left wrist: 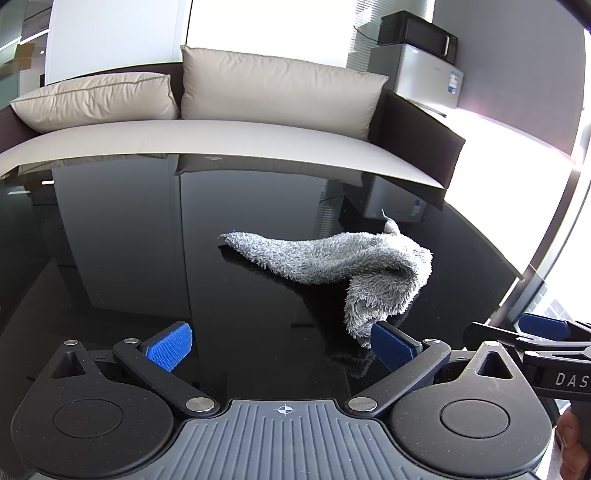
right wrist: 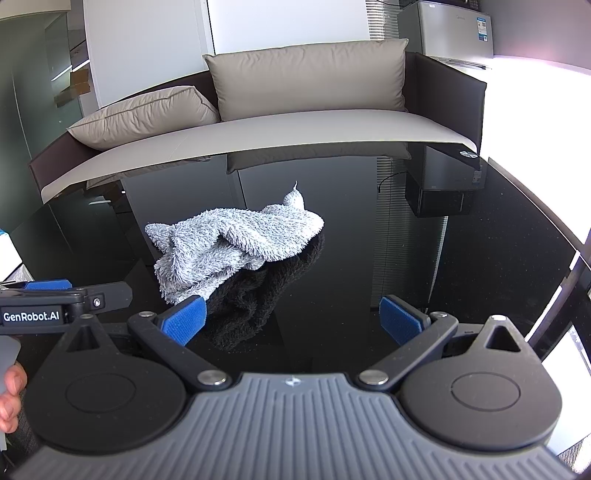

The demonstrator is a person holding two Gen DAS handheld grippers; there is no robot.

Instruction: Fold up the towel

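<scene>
A grey fluffy towel (left wrist: 332,258) lies crumpled on the glossy black table (left wrist: 147,258). In the left wrist view its near corner hangs down to the right blue pad. My left gripper (left wrist: 280,349) is open and empty, just in front of the towel. In the right wrist view the towel (right wrist: 229,243) lies bunched ahead and left, its near edge by the left blue pad. My right gripper (right wrist: 293,319) is open and empty. The other gripper shows at each view's side edge.
A sofa (left wrist: 221,144) with two beige cushions runs along the table's far edge (right wrist: 258,155). A silver fridge with a black microwave (left wrist: 417,29) on top stands at the back right. Bright windows are on the right.
</scene>
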